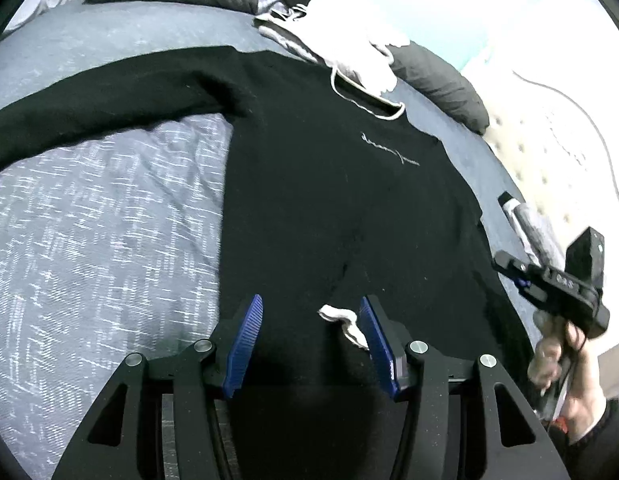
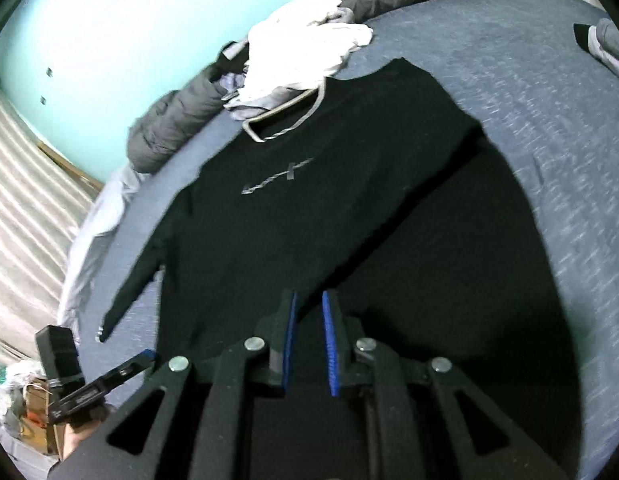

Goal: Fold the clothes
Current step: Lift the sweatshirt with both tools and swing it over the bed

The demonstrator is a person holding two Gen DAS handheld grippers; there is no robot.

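Two grippers and one garment on my screens, logged largest first.

1. Bed, grey-blue mottled cover; it carries everything below.
2. Black sweatshirt, long-sleeved, spread flat and front-up on the cover, pale script across the chest. One sleeve runs out sideways toward the left edge of my left wrist view. In the right wrist view part of the cloth lies doubled over the body, its edge a diagonal line; I cannot tell which part it is.
3. Dark padded jacket, bunched along the far edge of the bed.
4. White garment, crumpled just past the sweatshirt's collar, its cord trailing onto the black cloth.
5. Left gripper, jaws wide apart, holding nothing, poised over the sweatshirt's near hem. A small white tag shows beside one blue pad.
6. Right gripper, jaws nearly together with a narrow gap; whether cloth is pinched between them I cannot tell.
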